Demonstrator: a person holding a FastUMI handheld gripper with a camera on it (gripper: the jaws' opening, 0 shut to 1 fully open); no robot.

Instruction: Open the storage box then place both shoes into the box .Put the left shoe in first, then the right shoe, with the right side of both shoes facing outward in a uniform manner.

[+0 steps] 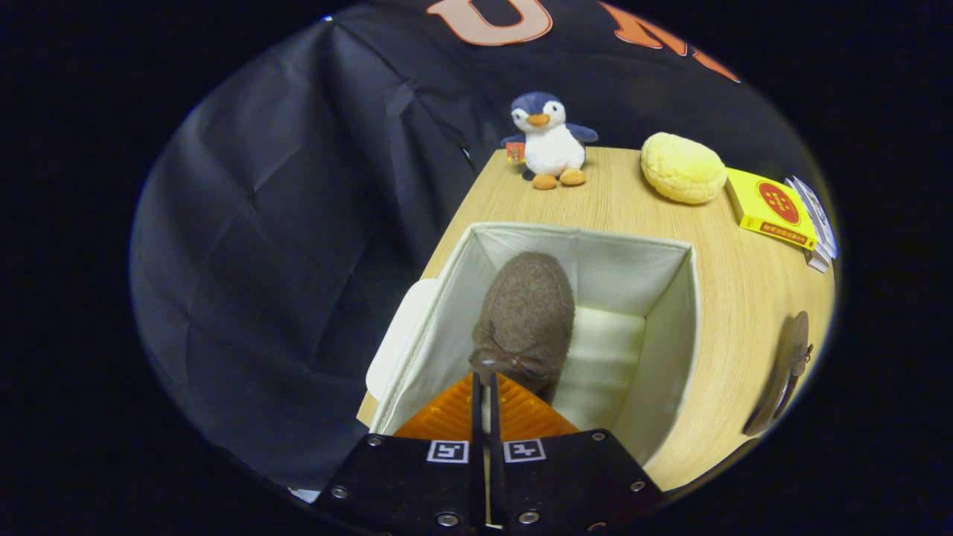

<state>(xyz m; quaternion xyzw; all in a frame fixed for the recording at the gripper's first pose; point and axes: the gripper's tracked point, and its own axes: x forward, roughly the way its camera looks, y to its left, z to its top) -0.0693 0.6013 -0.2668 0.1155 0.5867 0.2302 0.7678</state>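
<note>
Nearest the camera, the gripper is holding its two orange fingers nearly together, pinching what looks like the heel edge or small bow of a brown felt shoe. Both pads appear to be pressing on that thin bit of material, so the shoe seems to be clamped.

Just ahead of the fingers, the shoe is hanging toe-forward inside the storage box, a white fabric bin that is standing open on the wooden surface. The shoe is sitting toward the box's left wall, leaving bare white floor on its right side. Whether its sole is already resting on the bottom cannot be told. A white panel, probably the lid, is leaning just outside the box's left wall.

Off to the right of the box, near the surface's edge, a second dark shoe is lying well apart from the box, seen side-on.

Beyond the box, a plush penguin is standing at the far edge, a yellow bun-shaped object is lying beside it, and a yellow packet is resting on a small stack further right.

As a judgement: the box is open, and the first shoe is being lowered in or is about to be let go. Releasing it, then fetching and placing the other shoe beside it in matching orientation, is left to do.
</note>
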